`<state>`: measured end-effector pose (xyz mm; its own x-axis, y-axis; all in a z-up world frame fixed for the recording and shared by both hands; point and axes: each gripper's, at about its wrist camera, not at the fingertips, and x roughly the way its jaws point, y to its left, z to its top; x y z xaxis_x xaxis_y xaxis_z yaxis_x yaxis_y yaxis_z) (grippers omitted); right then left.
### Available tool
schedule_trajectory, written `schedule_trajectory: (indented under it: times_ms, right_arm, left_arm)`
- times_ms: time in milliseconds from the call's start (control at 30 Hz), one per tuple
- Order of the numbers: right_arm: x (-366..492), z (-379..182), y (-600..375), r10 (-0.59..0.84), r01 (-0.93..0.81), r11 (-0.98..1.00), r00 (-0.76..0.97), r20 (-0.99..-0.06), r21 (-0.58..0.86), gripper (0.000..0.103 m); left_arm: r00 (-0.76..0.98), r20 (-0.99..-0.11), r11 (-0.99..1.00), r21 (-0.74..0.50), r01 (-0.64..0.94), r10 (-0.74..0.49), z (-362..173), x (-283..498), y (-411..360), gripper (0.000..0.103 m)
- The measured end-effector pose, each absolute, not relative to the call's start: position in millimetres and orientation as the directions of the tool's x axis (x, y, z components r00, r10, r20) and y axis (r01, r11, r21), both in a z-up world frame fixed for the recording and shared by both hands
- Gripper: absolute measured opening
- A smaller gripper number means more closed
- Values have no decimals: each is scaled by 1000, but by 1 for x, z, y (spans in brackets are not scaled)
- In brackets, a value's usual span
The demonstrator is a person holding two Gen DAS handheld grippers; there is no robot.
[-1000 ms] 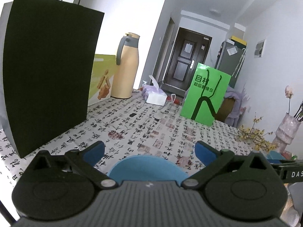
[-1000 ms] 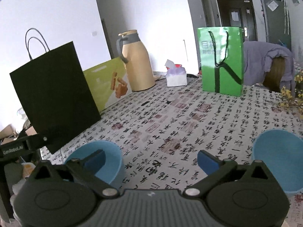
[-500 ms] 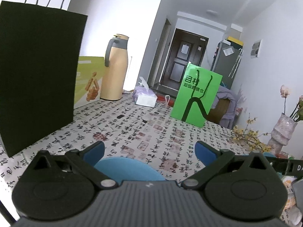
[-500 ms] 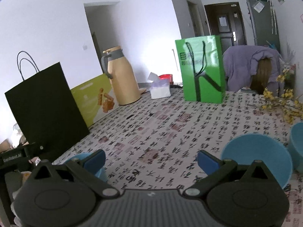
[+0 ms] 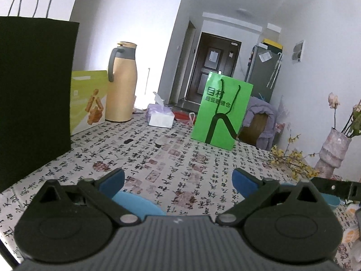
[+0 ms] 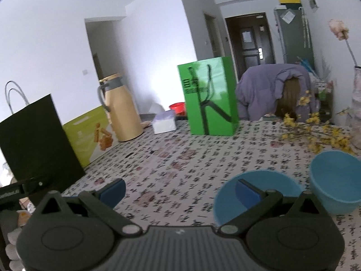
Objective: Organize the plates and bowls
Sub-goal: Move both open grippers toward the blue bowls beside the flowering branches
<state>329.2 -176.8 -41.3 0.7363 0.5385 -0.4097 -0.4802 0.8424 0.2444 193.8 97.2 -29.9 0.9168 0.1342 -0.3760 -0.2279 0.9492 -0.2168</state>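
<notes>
My left gripper (image 5: pixel 178 181) is open above the patterned tablecloth (image 5: pixel 176 153). A blue bowl (image 5: pixel 137 204) shows just below its left finger, mostly hidden by the gripper body. Another blue bowl's rim (image 5: pixel 330 199) peeks out behind its right side. My right gripper (image 6: pixel 180 188) is open too, with nothing between its fingers. Its right finger overlaps a blue bowl (image 6: pixel 259 196) on the table. A second, deeper blue bowl (image 6: pixel 336 180) stands just right of that one, apart from the gripper.
At the left stand a tall black paper bag (image 5: pixel 33 99), a yellow-green box (image 5: pixel 88 99) and a tan thermos jug (image 5: pixel 120 83). A tissue pack (image 5: pixel 160 115) and a green bag (image 5: pixel 222 110) are further back. Yellow flowers (image 6: pixel 315 133) and a vase (image 5: pixel 334 149) are at the right.
Both views have swung to the right. The left bowl has slid out of the right wrist view, and two bowls at the right have come in. Both grippers stay open.
</notes>
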Motion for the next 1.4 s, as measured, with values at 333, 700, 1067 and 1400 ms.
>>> schedule_trajectory:
  times_ms: [333,700,1067,1400]
  right_arm:
    - [348,-47,-211,494,-415,868,778,-388,272,103]
    - [369,-66,-241,435,-343,894,816,-381,286,103]
    - [376,-71,-264,365,-259,920,838,-406,293,103]
    - [379,-76,-272,357,-228,920,822,-444,318,103]
  left_arm:
    - [912,-393,962,-186,-201,114,-35,217,73,103]
    - [909,-409,973,-162,-163,85,-42,242,47,103]
    - [901,-434,980,-168,-110,26,-52,270,16,103]
    - [886,-464,982,-169,-84,-4,-57,286,-4,103]
